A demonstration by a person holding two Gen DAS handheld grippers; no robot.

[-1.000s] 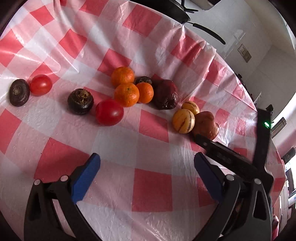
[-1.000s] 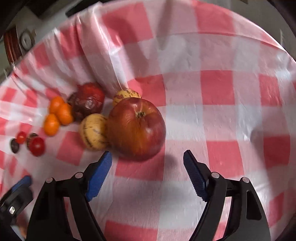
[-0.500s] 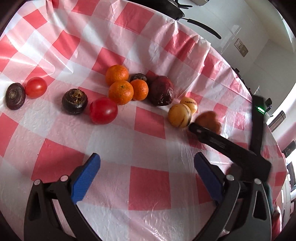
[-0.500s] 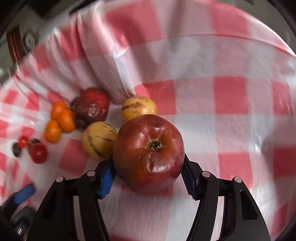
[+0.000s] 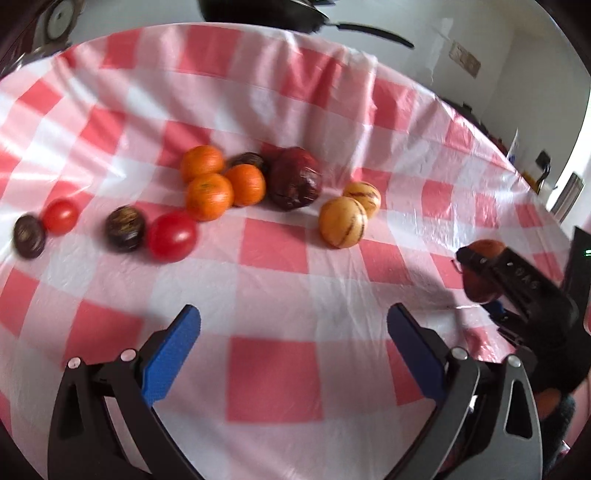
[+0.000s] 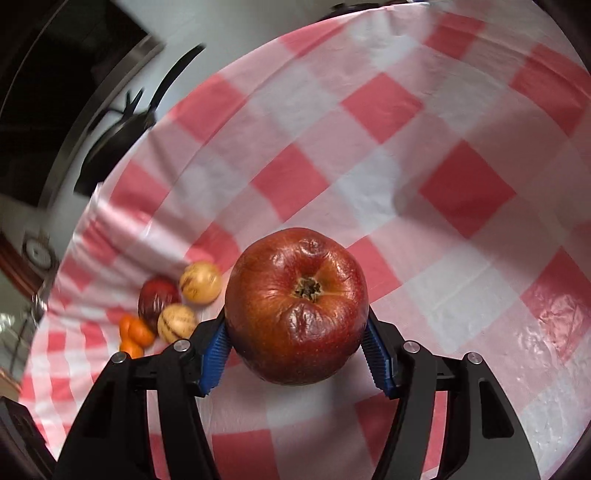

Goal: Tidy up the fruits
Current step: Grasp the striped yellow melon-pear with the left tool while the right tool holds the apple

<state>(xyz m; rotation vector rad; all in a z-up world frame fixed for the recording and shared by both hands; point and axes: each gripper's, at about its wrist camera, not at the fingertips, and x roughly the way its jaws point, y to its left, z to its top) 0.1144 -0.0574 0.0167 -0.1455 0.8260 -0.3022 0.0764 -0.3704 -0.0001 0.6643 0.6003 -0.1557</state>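
My right gripper (image 6: 297, 358) is shut on a wrinkled red apple (image 6: 295, 306) and holds it above the checked cloth; the apple also shows in the left wrist view (image 5: 482, 273), far right. My left gripper (image 5: 293, 343) is open and empty over the cloth. Beyond it lie two yellow striped melons (image 5: 343, 221), a dark red apple (image 5: 295, 179), three oranges (image 5: 210, 195), a red tomato (image 5: 171, 236), a second small tomato (image 5: 61, 216) and dark purple fruits (image 5: 123, 229). The right wrist view shows the melons (image 6: 201, 282), dark apple (image 6: 157, 295) and oranges (image 6: 135, 334) at left.
A red and white checked plastic cloth (image 5: 273, 376) covers the round table. A black pan (image 5: 258, 11) sits beyond the table's far edge, also in the right wrist view (image 6: 118, 136). The cloth (image 6: 465, 192) spreads to the right of the held apple.
My right gripper closed on the red apple beside the melons, lifted it and carried it right, away from the fruit group. The left gripper stayed open and drew back a little.
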